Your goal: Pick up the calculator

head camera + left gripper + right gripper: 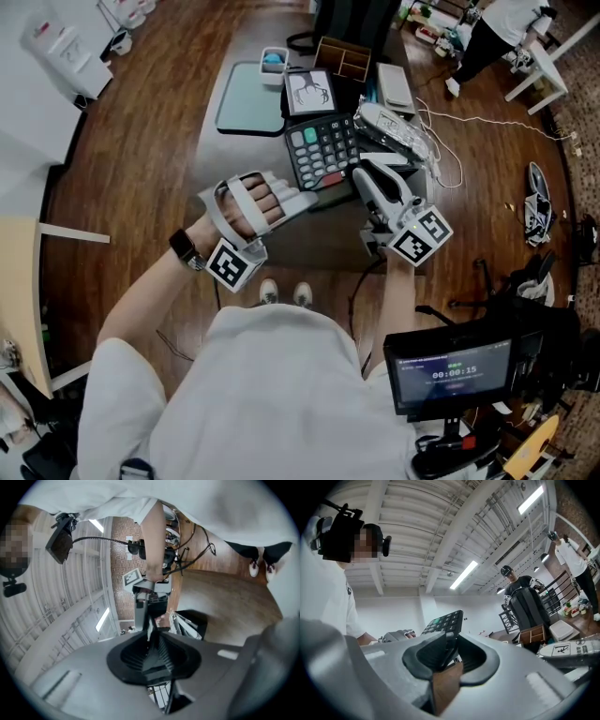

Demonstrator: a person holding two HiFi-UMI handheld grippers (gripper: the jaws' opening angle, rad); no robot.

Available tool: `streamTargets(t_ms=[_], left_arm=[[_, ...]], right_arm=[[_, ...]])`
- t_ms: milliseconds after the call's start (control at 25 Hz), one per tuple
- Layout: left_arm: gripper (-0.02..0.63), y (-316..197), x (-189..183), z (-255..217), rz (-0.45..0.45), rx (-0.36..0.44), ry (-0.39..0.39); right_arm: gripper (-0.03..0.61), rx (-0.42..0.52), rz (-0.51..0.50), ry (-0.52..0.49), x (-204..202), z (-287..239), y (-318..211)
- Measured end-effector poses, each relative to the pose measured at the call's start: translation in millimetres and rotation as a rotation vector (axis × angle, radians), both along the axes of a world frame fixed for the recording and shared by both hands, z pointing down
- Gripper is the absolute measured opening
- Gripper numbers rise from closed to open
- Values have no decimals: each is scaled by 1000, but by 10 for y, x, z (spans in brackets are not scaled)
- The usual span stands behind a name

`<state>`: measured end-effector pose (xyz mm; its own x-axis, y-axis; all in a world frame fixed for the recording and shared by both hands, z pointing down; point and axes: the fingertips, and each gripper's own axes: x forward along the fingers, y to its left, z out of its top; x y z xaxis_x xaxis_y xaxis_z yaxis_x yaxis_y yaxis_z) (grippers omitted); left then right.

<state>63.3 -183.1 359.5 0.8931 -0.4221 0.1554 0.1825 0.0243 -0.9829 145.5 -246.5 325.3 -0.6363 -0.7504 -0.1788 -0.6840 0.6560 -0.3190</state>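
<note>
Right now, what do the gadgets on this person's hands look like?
Both the left gripper and right gripper are pale grey plastic with black ribbed fingers, each carrying a cube of black-and-white square markers. The person wears a white shirt and dark wristwatch.

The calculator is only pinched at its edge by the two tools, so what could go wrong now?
1. The black calculator with grey keys is gripped only along its near edge by the left tool and the right tool, so it might tip or slip out.
2. The white corded device lies right beside it; a sideways swing could knock it.
</note>
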Motion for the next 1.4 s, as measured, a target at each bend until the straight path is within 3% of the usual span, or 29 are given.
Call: streamTargets(t_ms=[600, 1040, 1400], left_arm=[[77, 162, -128, -34, 27, 0, 16], [77, 502, -407, 12, 96, -21, 61], [75, 926, -399, 29, 110, -29, 63]], right_arm=[[86, -21, -2, -2, -124, -54, 159], [86, -54, 52, 32, -359, -25, 576], [84, -64, 53, 20, -351, 10, 986]])
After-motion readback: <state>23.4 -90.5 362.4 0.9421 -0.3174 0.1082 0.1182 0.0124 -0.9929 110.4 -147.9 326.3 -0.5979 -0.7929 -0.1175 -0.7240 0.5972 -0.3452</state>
